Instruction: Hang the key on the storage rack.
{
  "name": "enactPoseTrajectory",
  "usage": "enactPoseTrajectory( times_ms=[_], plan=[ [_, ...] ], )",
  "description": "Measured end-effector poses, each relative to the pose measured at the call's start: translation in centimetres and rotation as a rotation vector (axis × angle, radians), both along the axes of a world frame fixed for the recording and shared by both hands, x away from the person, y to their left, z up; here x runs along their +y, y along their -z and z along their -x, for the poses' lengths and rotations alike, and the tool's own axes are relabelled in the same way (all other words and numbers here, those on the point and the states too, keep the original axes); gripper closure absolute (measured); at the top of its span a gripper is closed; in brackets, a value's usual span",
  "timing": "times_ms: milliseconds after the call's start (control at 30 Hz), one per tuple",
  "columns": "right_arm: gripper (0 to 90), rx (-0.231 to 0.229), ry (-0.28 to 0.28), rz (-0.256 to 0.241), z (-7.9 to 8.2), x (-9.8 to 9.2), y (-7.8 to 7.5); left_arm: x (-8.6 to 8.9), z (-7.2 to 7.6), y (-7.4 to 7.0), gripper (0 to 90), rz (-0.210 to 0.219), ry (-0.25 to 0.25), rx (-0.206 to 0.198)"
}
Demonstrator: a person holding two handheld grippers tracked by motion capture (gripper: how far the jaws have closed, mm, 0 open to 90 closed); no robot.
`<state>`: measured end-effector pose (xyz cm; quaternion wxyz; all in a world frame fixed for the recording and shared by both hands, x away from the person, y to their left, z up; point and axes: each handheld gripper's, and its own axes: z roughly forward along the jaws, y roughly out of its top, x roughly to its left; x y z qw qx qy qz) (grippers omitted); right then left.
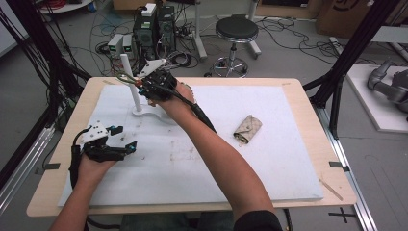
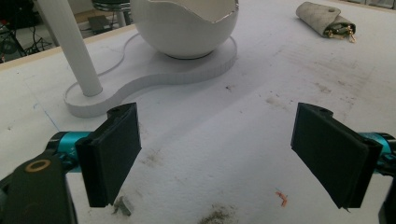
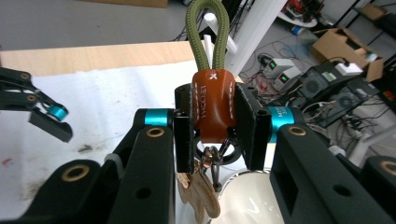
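Overhead, the right hand-held gripper [image 1: 144,82] is raised at the far left of the surface [image 1: 288,159], beside the white post [image 1: 131,82] of a stand, with the keyring [image 1: 126,77] in its jaws and the loop end toward the post. The left hand-held gripper [image 1: 122,137] hangs low at the near left, jaws spread and holding nothing. A rolled pouch [image 1: 248,129] lies well apart to the right.

From the left gripper view, the two spread pads frame bare surface; beyond them stand the post [image 2: 70,46] on its flat base [image 2: 154,74] and a white bowl [image 2: 187,28] with a broken-looking rim on the same base. The pouch [image 2: 327,21] lies far right.

From the right gripper view, the jaws are pressed onto the brown leather tab [image 3: 213,107] of the keyring, pinching it from both sides. The green cord loop [image 3: 205,32] rises above the tab, close against the post [image 3: 257,32]; metal rings and a small charm [image 3: 201,191] dangle below.

By my reading, the keyring is light, and the cord loop is soft but holds its shape (enough to drop over a peg). The leather tab is the sound place to grip: flat, slightly yielding, not slippery. The dangling rings will swing and could snag.
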<state>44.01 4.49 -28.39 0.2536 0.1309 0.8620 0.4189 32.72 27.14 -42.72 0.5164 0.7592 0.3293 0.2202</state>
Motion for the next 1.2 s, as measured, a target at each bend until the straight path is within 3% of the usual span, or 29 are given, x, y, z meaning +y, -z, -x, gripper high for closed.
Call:
enactPoseTrajectory(
  times_ms=[400, 533, 700, 933, 1133, 1200],
  plan=[
    [70.3, -0.022, 0.042, 0.061, -0.6, 0.3, 0.9, 0.0, 0.0, 0.0, 15.8, 0.001, 0.0, 0.0],
    [61.0, -0.032, 0.082, 0.109, -1.0, 0.4, 1.4, 0.1, -0.1, 0.0, 15.8, 0.001, -0.003, 0.001],
    [48.5, -0.019, 0.097, 0.081, -0.7, -0.3, 1.0, 0.2, -0.1, 0.0, 15.8, 0.001, -0.003, 0.003],
    [42.5, 0.008, 0.088, 0.04, 1.0, -3.6, 0.7, 0.4, -0.1, 0.0, 15.8, 0.001, -0.005, 0.004],
    [39.4, 0.052, 0.127, 0.038, 1.9, -7.1, 0.6, 0.2, 0.0, 0.1, 15.8, -0.001, -0.003, 0.009],
    [39.4, 0.038, 0.128, 0.002, 2.2, -8.3, 0.8, 0.2, 0.0, 0.1, 15.8, -0.006, -0.001, 0.009]
  ],
)
